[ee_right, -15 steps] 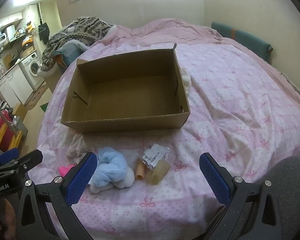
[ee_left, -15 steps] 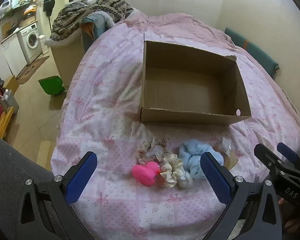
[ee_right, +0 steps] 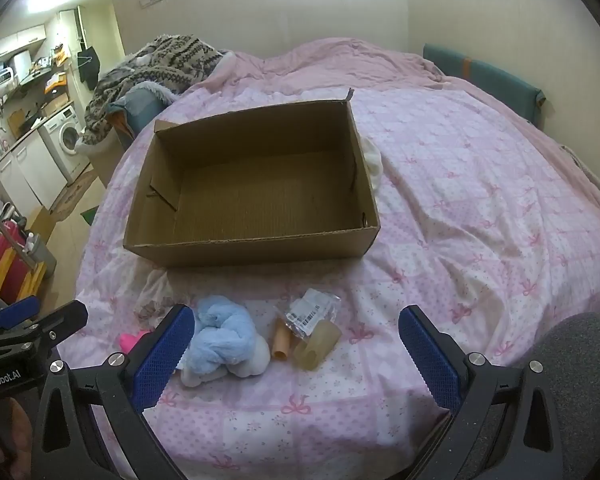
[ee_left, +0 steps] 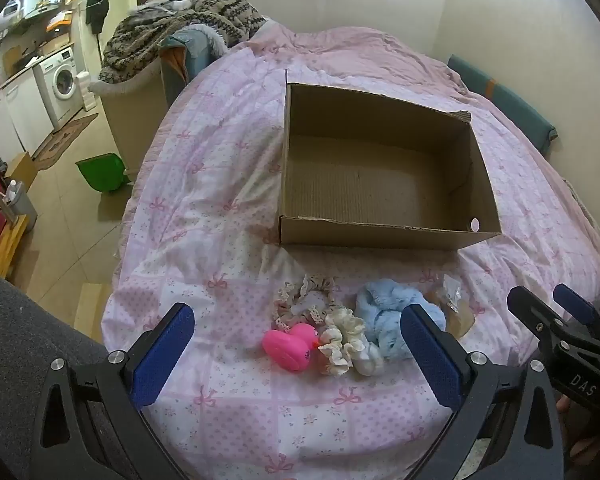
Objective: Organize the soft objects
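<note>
Left wrist: fluffy blue scrunchie point(ee_left: 388, 312), corrugated box point(ee_left: 380, 236)

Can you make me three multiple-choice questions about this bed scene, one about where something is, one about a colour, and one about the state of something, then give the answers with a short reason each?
1. Where does the pink rubber duck lie?
A. inside the cardboard box
B. on the bedspread, on the near side of the box
C. on the floor

2. What colour is the fluffy scrunchie beside the small clear packet?
A. light blue
B. green
C. black

3. What is the state of the cardboard box?
A. taped shut
B. full of soft things
C. open at the top, with nothing showing inside

Answers:
1 B: the duck rests on the pink bedspread beside the cream scrunchie, outside the box.
2 A: its fluffy fabric is pale blue in both views.
3 C: only bare cardboard floor and walls show.
</note>
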Tool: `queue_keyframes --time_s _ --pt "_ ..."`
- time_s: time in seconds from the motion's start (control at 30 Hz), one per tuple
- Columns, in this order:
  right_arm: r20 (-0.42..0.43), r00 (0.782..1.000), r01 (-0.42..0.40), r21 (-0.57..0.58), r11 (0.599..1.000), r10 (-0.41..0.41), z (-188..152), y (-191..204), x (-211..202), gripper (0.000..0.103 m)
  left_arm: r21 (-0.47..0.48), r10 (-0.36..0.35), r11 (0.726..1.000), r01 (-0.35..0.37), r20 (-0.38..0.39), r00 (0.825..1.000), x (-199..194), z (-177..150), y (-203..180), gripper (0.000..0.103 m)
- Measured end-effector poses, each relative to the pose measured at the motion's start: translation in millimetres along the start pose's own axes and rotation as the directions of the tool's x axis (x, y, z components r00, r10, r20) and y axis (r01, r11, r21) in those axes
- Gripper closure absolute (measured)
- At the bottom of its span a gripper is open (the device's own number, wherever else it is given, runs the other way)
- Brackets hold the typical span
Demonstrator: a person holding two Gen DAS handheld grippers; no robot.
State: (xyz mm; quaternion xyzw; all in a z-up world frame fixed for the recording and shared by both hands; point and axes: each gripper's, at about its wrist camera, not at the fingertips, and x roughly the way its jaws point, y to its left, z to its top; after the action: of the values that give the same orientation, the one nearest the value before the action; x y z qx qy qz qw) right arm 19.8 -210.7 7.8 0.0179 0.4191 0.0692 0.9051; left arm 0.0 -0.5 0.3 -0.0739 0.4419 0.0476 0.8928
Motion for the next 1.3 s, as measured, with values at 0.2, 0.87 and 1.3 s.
queue_keyframes --time_s 0.2,0.87,1.3 --pt "0.002 1.0 0.0 0.0 1.0 0.0 0.1 -0.2 -0.3 0.0 0.0 0.001 1.0 -0.001 0.0 1.0 0.0 -0.1 0.0 0.0" --pt "0.003 1.0 -0.003 0.004 1.0 0.003 1.1 2.6 -2.4 0.0 -0.003 -0.002 1.0 0.002 -0.001 1.0 -0.9 -3.4 1.7 0.0" --pt "0.005 1.0 -0.002 0.004 1.0 0.002 0.1 -1.4 0.5 0.0 -0.004 0.002 1.0 -0.002 0.001 1.0 1.0 -2.2 3.4 0.0"
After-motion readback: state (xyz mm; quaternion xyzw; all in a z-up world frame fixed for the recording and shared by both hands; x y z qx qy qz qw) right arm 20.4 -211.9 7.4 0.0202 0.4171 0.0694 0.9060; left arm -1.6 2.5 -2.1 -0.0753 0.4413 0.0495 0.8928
